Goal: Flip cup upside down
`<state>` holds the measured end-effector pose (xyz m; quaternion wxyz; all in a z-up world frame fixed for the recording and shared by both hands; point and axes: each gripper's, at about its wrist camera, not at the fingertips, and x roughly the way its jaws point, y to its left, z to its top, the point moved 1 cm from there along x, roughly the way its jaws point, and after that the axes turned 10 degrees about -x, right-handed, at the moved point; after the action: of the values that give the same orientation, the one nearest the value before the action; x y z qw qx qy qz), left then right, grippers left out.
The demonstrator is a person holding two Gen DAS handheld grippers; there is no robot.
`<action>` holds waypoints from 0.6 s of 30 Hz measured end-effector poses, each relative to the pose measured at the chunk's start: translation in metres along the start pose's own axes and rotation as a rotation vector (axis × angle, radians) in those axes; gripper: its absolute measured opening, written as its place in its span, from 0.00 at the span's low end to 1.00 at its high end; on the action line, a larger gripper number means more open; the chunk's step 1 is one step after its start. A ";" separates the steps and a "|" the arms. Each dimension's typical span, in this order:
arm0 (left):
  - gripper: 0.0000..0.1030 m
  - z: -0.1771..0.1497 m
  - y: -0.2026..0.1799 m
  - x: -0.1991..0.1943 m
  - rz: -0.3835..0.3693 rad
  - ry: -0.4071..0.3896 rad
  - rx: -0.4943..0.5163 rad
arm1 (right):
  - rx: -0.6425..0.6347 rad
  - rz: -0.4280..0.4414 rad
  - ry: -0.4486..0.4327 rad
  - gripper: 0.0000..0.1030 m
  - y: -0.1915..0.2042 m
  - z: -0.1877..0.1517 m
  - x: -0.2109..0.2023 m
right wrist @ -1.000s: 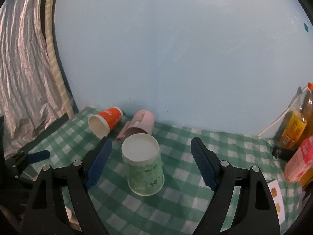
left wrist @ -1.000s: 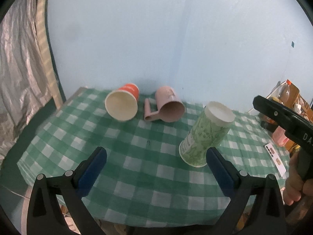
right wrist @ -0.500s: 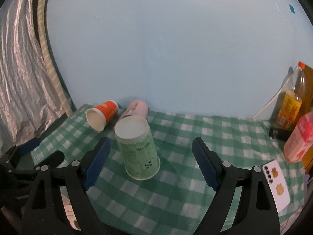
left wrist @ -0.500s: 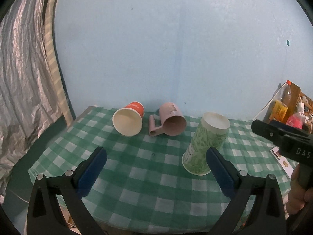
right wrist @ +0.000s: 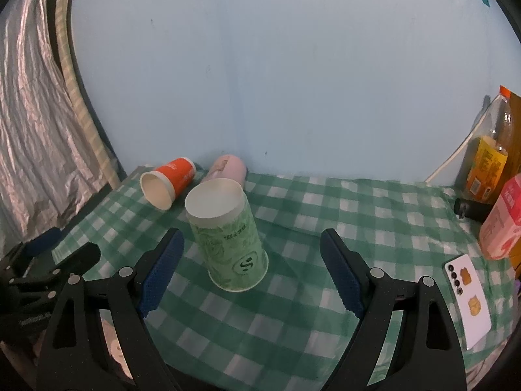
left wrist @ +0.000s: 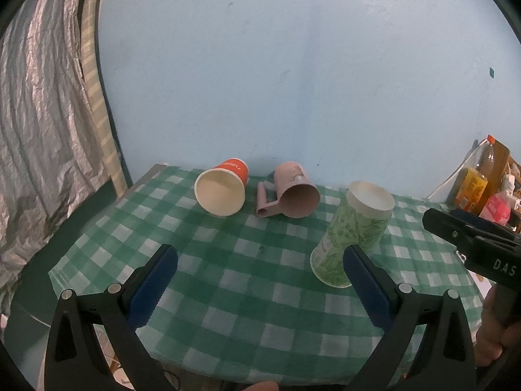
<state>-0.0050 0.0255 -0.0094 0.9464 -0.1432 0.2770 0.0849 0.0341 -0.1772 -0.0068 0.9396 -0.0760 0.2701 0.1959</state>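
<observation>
A green patterned paper cup stands upside down on the green checked tablecloth, its white base up; it also shows in the left wrist view. An orange paper cup and a pink handled mug lie on their sides near the wall. My left gripper is open and empty above the table's front edge. My right gripper is open and empty, with the green cup between and just beyond its fingers, apart from both.
Bottles and a pink carton stand at the table's right end, with a phone in front of them. A silver foil curtain hangs on the left. The blue wall is behind.
Both grippers have drawn back and tilted up a little, so the cups sit lower and farther in view. The green cup stays upside down on the cloth.
</observation>
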 end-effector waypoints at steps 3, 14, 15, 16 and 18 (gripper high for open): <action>1.00 0.000 0.000 0.000 -0.002 0.001 0.003 | -0.002 0.002 0.000 0.82 0.001 0.000 0.000; 1.00 0.001 -0.001 0.000 -0.007 0.004 0.008 | -0.002 0.008 0.002 0.82 0.002 0.001 -0.001; 1.00 0.000 -0.001 -0.001 -0.009 0.002 0.008 | -0.002 0.008 0.002 0.82 0.002 0.001 -0.001; 1.00 0.001 -0.001 -0.001 -0.010 0.002 0.009 | -0.003 0.009 0.001 0.82 0.002 0.001 -0.001; 1.00 0.001 -0.002 -0.001 -0.012 0.003 0.009 | -0.002 0.013 0.004 0.82 0.003 0.001 -0.001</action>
<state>-0.0050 0.0241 -0.0080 0.9470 -0.1410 0.2779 0.0776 0.0328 -0.1749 -0.0057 0.9377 -0.0757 0.2722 0.2022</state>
